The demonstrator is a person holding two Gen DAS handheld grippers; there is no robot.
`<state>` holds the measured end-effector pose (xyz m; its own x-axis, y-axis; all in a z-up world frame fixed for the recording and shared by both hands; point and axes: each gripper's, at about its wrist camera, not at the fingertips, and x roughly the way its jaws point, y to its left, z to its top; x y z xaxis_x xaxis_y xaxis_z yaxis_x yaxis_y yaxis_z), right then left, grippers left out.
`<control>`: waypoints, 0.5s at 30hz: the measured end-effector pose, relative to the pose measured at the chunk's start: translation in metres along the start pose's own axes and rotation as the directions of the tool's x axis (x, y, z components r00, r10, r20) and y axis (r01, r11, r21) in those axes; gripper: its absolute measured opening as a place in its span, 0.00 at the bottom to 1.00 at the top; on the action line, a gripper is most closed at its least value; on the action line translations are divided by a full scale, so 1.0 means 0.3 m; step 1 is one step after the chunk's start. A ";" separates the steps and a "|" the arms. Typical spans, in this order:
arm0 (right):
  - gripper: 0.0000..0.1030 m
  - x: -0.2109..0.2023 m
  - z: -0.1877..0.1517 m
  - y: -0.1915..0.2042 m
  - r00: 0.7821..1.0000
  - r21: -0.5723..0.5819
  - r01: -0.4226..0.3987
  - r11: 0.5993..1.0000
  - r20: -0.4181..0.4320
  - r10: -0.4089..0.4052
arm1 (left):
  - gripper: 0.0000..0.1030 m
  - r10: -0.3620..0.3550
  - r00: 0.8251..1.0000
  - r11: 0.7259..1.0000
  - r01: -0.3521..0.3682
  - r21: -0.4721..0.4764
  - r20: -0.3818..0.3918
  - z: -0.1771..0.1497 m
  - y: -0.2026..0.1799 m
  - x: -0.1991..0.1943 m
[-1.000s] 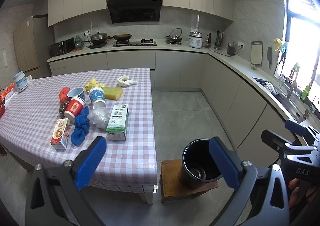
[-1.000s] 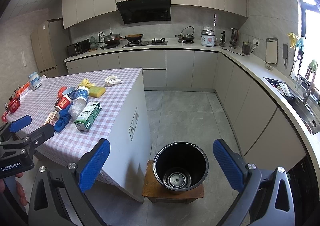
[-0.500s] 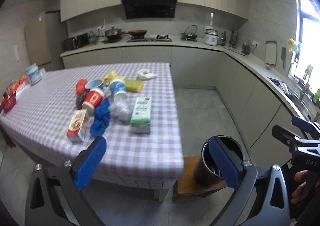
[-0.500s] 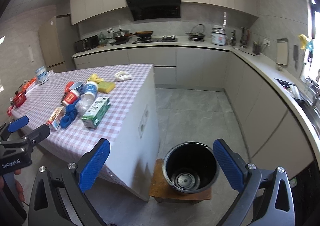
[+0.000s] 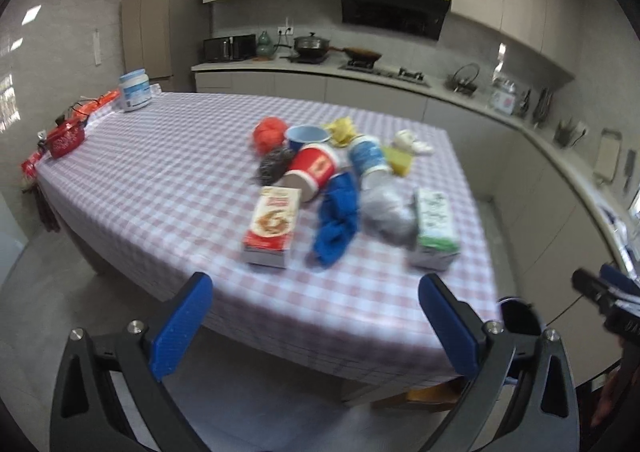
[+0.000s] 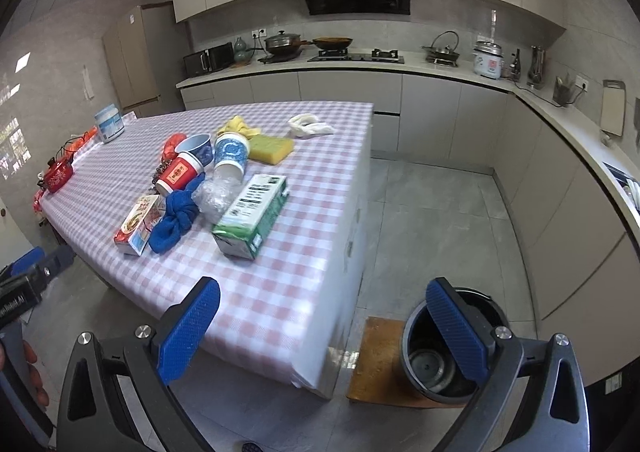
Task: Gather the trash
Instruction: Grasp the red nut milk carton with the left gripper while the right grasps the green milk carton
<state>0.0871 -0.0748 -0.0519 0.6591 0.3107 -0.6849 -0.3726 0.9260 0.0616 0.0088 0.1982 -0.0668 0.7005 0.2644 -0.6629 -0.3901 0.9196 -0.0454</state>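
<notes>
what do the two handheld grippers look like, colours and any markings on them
Both the left gripper and the right gripper have black, triangular-cutout frames with silver screws. Their fingers carry blue textured pads. Seen from the right wrist view, the left gripper's black body bears white lettering, only partly readable. No sleeves or cables are visible.

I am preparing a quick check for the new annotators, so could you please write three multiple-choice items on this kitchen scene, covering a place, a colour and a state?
1. Where does the black bin stand?
A. on the checked table
B. on a low wooden stool on the floor
C. on the kitchen counter

2. What colour is the crumpled cloth beside the green carton?
A. blue
B. white
C. black

3. How is the right gripper?
A. shut on a cup
B. shut on the cloth
C. open, holding nothing

Answers: 1 B, the bin sits on the wooden stool past the table's end; 2 A, the cloth is plainly blue; 3 C, its jaws stand wide apart with nothing between.
</notes>
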 end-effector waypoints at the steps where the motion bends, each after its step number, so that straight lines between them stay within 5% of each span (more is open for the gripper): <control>1: 1.00 0.037 0.012 0.027 1.000 0.001 -0.008 1.000 -0.009 0.008 | 1.00 0.007 1.000 1.000 -0.007 0.003 -0.002 0.003 0.022 0.017; 9: 1.00 0.295 0.067 0.235 0.998 -0.013 -0.006 1.000 -0.060 0.006 | 1.00 -0.009 0.995 1.000 0.007 -0.018 -0.100 0.019 0.179 0.300; 15: 1.00 0.486 0.091 0.314 0.994 0.009 0.022 1.000 -0.105 -0.021 | 0.95 -0.045 0.991 0.999 0.047 0.017 -0.129 0.041 0.181 0.427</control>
<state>0.1659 0.0637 -0.1260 0.5942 0.2672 -0.7587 -0.3522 0.9344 0.0532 0.0847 0.2855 -0.1449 0.6345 0.1837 -0.7508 -0.3466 0.9358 -0.0640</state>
